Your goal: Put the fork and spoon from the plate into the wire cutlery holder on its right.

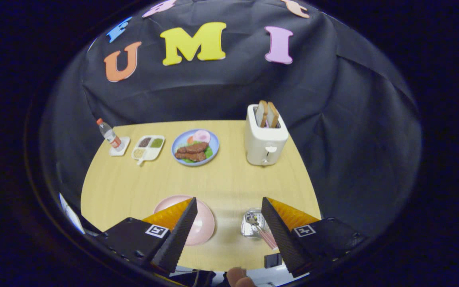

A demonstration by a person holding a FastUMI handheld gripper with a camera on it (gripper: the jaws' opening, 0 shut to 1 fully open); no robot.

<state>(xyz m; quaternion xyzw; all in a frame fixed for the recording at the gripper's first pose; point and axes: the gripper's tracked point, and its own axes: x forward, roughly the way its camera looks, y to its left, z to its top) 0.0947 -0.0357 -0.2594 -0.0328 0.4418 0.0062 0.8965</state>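
My gripper [229,203] hangs open high above the near part of the wooden table, with nothing between its fingers. The pink plate [203,223] lies below, partly covered by the left finger [179,231]; its visible part is bare. To the plate's right stands the wire cutlery holder [253,224], half hidden behind the right finger [279,235]. Cutlery stands inside the holder, with a metal head and a pink striped handle [268,238] showing.
At the back of the table stand a white toaster [264,143] with two bread slices, a blue plate of food [195,147], a white divided dish [148,148] and a water bottle [110,135] on a coaster. A fingertip [237,277] shows at the near edge.
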